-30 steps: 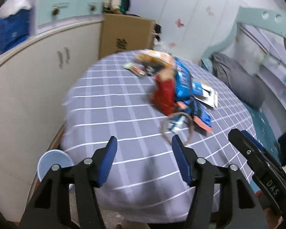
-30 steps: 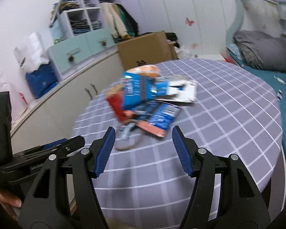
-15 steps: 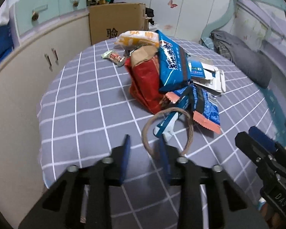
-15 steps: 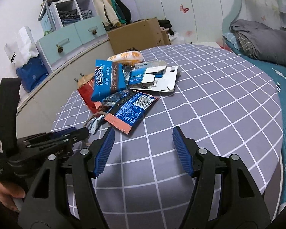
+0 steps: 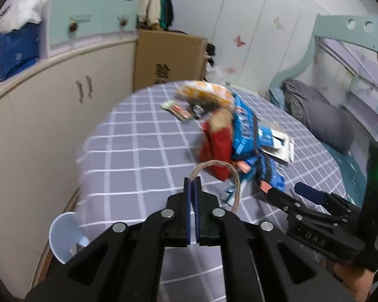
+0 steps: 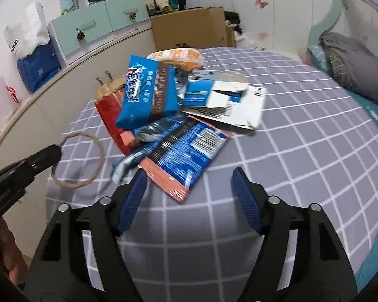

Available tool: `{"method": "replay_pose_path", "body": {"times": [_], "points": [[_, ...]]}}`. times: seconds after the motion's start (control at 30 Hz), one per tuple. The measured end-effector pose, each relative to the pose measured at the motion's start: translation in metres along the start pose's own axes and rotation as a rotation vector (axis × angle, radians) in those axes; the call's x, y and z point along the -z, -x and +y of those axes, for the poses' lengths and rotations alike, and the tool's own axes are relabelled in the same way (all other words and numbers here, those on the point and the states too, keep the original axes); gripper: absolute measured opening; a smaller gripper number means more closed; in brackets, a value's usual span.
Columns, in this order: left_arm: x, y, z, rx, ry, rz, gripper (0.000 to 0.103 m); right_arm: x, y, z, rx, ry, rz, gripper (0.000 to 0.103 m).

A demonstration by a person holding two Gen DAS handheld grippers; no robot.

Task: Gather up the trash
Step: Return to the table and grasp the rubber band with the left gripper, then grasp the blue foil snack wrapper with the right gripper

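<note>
- A round table [image 6: 315, 151] under a grey checked cloth carried the trash.
- A pile of wrappers [image 6: 163, 115] lay near the table's middle, a blue snack bag [image 6: 148, 95] on top.
- The right gripper [image 6: 189, 188] hovered before the pile, jaws wide and opening, nothing between them.
- The left gripper [image 5: 192, 186] had its jaws clamped on a twine loop [image 5: 235, 176] beside the pile.

Black tool [image 6: 190, 198], blue pads [image 6: 245, 201], silver screws [image 6: 273, 199]
</note>
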State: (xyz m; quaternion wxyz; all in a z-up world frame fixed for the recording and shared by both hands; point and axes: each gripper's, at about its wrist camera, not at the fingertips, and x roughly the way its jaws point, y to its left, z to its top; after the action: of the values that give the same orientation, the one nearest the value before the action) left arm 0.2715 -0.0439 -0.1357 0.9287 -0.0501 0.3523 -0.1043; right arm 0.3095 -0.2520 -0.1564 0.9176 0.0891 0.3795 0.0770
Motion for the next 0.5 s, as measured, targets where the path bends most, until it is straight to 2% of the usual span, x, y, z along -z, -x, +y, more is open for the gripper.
{"method": "replay_pose_path", "body": {"times": [0.13, 0.2, 0.23, 0.33, 0.37, 0.4, 0.5], "points": [[0.001, 0.013, 0.016, -0.01, 0.028, -0.02, 0.002, -0.009, -0.01, -0.001, -0.044, -0.059, 0.024, 0.071], [0.001, 0.013, 0.023, -0.009, 0.029, -0.015, 0.002, -0.011, -0.014, 0.0, -0.005, -0.062, 0.026, 0.071], [0.002, 0.015, 0.026, -0.01, 0.029, -0.014, 0.002, -0.012, -0.014, -0.001, 0.002, -0.063, 0.025, 0.067], [0.005, 0.017, 0.035, -0.006, 0.039, -0.005, 0.002, -0.013, -0.013, -0.002, 0.033, -0.062, 0.027, 0.045], [0.006, 0.018, 0.038, 0.0, 0.044, -0.004, 0.002, -0.013, -0.012, -0.004, 0.042, -0.065, 0.026, 0.041], [0.008, 0.019, 0.04, 0.003, 0.048, -0.004, 0.002, -0.012, -0.011, -0.005, 0.049, -0.067, 0.023, 0.031], [0.01, 0.022, 0.046, 0.016, 0.058, -0.009, 0.002, -0.008, -0.001, -0.011, 0.064, -0.081, -0.009, 0.019]]}}
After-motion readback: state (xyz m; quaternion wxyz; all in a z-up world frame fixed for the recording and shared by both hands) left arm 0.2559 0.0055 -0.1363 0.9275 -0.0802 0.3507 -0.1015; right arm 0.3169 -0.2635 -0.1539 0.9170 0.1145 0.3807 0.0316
